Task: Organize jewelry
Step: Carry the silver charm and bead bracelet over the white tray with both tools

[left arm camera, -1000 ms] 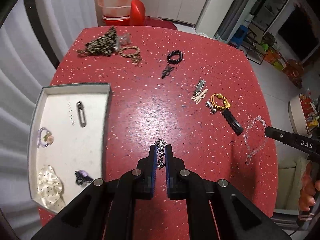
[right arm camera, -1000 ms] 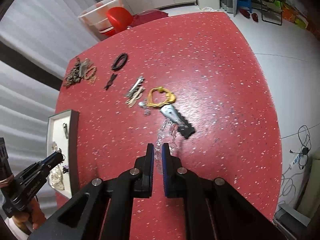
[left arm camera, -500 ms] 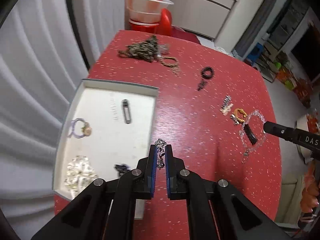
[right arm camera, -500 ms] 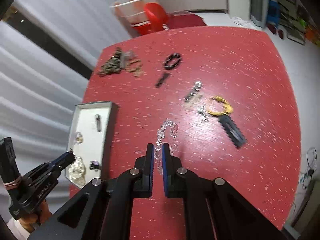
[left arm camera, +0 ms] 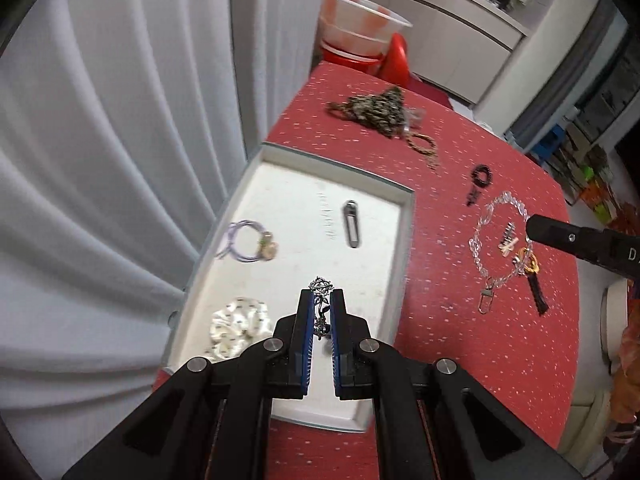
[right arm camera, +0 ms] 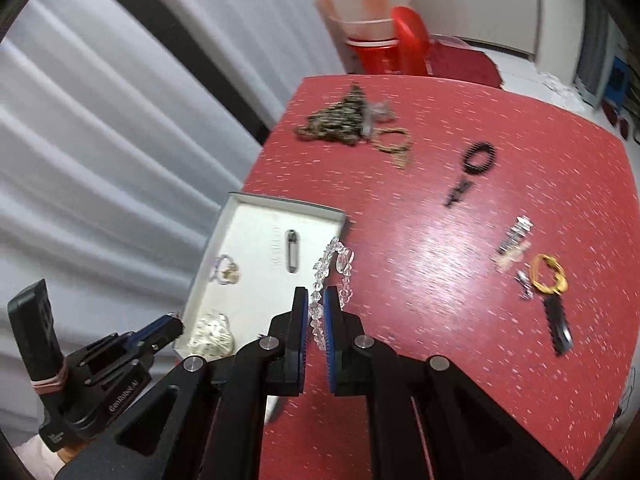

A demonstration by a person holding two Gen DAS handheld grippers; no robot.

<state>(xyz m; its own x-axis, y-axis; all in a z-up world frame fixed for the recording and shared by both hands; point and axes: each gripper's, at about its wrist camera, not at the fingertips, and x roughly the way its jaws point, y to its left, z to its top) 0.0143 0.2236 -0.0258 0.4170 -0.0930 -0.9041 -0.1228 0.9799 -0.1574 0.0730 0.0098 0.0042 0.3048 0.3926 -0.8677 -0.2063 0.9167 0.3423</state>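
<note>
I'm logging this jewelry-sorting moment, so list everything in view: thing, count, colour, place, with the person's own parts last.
table: one, red speckled, under everything
tray: one, white, table's left side
safety pin: one, silver, in tray
hair tie with charm: one, lilac, in tray
scrunchie: one, cream dotted, tray's near end
chain heap: one, bronze-dark, far table
braided bracelet: one, tan, beside heap
bead bracelet: one, black, far right
hair tie: one, yellow, right side
hair clip: one, black, below the yellow tie
silver ornament: one, in left claw, over tray
crystal bracelet: one, clear, in right claw
</note>
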